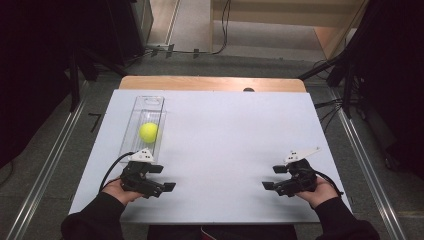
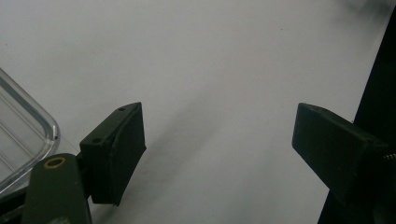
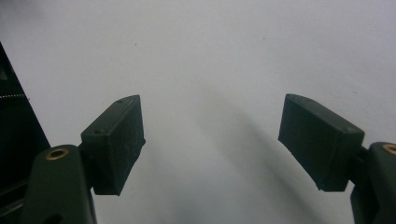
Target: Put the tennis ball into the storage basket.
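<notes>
White table (image 1: 225, 145) seen from above. Left gripper (image 1: 162, 178) and right gripper (image 1: 272, 178) rest at the near corners, well apart, each with jaws spread wide and empty. A yellow ball (image 1: 148, 132) lies in a clear plastic tray (image 1: 150, 102) just beyond the left gripper.

Open table (image 1: 225, 145) beside tray (image 1: 131, 131)

We see a yellow ball (image 1: 148, 132) lying inside a clear tray (image 1: 155, 102) on the white table (image 1: 240, 135).
</notes>
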The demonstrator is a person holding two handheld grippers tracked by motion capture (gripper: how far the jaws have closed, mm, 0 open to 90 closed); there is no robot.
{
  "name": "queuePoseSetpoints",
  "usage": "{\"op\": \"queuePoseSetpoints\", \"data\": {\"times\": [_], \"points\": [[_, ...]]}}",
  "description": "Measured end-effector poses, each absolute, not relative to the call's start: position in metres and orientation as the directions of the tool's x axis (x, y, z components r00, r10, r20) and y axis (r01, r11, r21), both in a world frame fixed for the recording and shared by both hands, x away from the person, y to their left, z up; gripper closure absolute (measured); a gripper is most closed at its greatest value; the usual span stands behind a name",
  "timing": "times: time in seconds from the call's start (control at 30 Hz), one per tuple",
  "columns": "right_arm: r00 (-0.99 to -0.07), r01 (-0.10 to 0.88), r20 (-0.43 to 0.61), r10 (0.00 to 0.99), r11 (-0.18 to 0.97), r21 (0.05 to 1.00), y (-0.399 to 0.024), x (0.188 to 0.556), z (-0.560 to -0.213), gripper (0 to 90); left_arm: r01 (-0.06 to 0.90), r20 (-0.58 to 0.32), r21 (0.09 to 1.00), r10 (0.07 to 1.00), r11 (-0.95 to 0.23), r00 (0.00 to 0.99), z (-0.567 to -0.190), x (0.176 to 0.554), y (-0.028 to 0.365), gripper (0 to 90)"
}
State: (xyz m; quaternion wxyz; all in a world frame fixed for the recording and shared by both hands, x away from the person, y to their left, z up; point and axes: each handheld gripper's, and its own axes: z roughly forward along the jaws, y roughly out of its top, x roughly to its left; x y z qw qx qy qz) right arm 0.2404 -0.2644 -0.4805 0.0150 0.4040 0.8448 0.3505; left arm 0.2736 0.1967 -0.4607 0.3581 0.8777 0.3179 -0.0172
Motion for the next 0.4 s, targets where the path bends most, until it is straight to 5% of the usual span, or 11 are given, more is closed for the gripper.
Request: {"op": "queuePoseSetpoints", "data": {"times": [0.4], "points": [[-0.673, 0.673, 0.258, 0.693, 0.428, 0.604, -0.2641, 0.2405, -0.4806, 20.4, 0.562, -0.265, 0.609, 0.525, -0.559, 0.809, -0.4618, 0.2722, 0.1946, 17.9]]}}
